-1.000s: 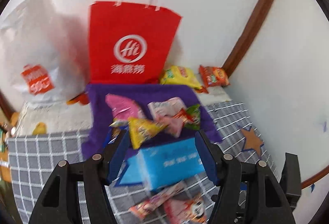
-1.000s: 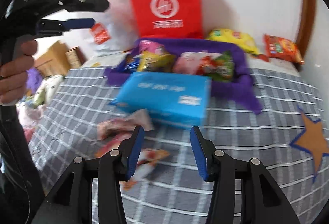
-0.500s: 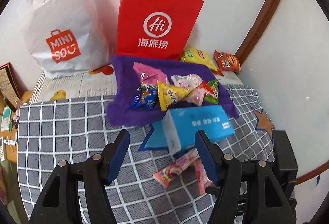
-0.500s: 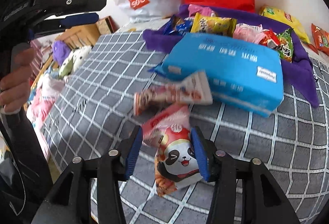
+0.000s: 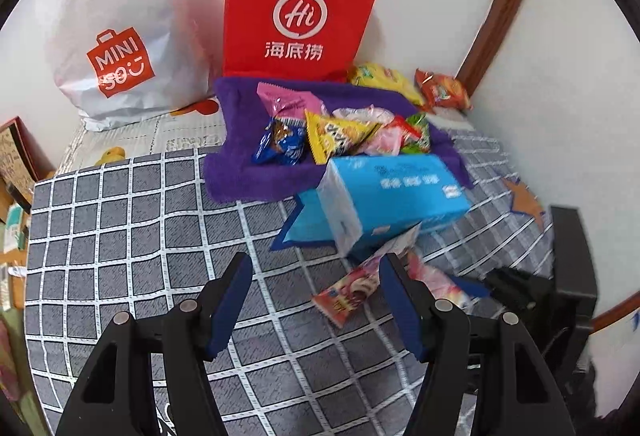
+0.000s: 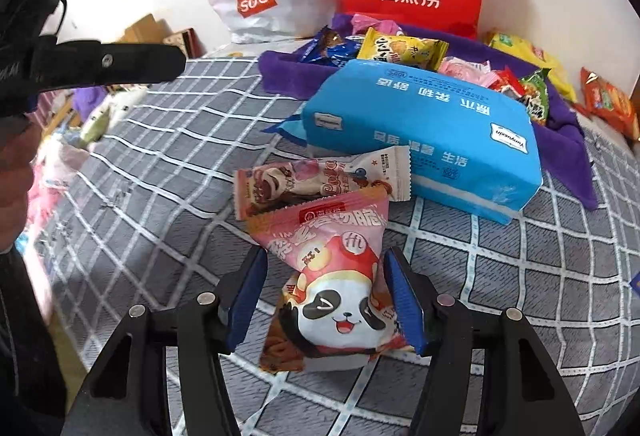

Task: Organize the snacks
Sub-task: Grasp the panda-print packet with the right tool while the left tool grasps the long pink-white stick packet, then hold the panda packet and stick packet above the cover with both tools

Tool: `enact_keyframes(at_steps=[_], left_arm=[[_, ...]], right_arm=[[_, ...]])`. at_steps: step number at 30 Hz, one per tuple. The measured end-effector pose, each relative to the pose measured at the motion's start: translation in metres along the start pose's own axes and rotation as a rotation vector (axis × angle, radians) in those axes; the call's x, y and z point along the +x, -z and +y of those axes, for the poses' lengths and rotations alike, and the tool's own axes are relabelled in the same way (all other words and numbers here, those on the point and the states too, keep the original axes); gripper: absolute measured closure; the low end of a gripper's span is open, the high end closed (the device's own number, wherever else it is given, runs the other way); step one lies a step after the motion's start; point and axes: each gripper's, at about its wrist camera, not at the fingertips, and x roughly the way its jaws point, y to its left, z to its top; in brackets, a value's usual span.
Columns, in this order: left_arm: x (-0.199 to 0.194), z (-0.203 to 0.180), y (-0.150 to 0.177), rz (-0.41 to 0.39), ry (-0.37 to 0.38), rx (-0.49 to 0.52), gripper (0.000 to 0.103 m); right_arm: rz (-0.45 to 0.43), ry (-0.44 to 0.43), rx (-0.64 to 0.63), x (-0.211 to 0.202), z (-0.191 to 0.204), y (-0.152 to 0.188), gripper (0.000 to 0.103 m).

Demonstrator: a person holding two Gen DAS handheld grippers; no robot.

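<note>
Compared with a second ago, the scene in the left wrist view is seen from farther back and higher: the white shopping bag (image 5: pixel 116 48) at upper left and the red paper bag (image 5: pixel 298 16) at upper centre are now sharp, and more of the grey checked cover (image 5: pixel 120 228) is shown at lower left. In the right wrist view the panda snack packet (image 6: pixel 340 288), earlier absent from between the fingers, is now framed by them, and the blue tissue pack (image 6: pixel 424 132) has shifted to the upper right.

Only in the left wrist view is the right gripper (image 5: pixel 520 288) seen, as a dark shape at the right edge. Only in the right wrist view are the left gripper's (image 6: pixel 108 62) black finger, at upper left, and the packet's panda print shown. The purple cloth (image 5: pixel 248 172) with its heap of small snacks appears in both views.

The left gripper (image 5: pixel 316 300) is held with its fingers spread over the checked cover; nothing is between them, and a long wrapped snack bar (image 5: pixel 356 288) lies partly behind the right-hand finger. The right gripper (image 6: pixel 324 292) has its jaws opening, with the panda packet lying on the cover between them. A clear gap is seen at the left finger; whether the right finger touches the packet cannot be told.
</note>
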Motion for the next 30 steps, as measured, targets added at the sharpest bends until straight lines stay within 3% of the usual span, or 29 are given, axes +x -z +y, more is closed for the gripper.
enact_keyframes(at_steps=[4,9,13,16,21,26,30], left_arm=[[0.016,-0.012,0.006,0.012,-0.043,0.052,0.039],[0.044,-0.033,0.015,0.029,-0.041,0.124,0.039],[0.069,-0.048,0.022,0.053,-0.027,0.171,0.040],[0.081,-0.054,0.025,0.039,-0.042,0.193,0.040],[0.090,-0.057,0.035,-0.011,-0.045,0.233,0.040],[0.093,-0.052,0.036,0.004,-0.004,0.208,0.043],[0.095,-0.048,0.036,0.016,0.005,0.189,0.056]], right_arm=[[-0.022,0.031,-0.017,-0.004,-0.004,0.005,0.061],[-0.117,0.055,0.063,-0.036,-0.035,0.014,0.063],[-0.182,0.182,0.108,-0.052,-0.068,0.022,0.063],[-0.178,0.230,0.157,-0.048,-0.089,0.026,0.063],[-0.156,0.231,0.238,-0.031,-0.119,0.031,0.063],[-0.151,0.209,0.278,-0.022,-0.127,0.030,0.062],[-0.133,0.190,0.293,-0.017,-0.129,0.029,0.062]])
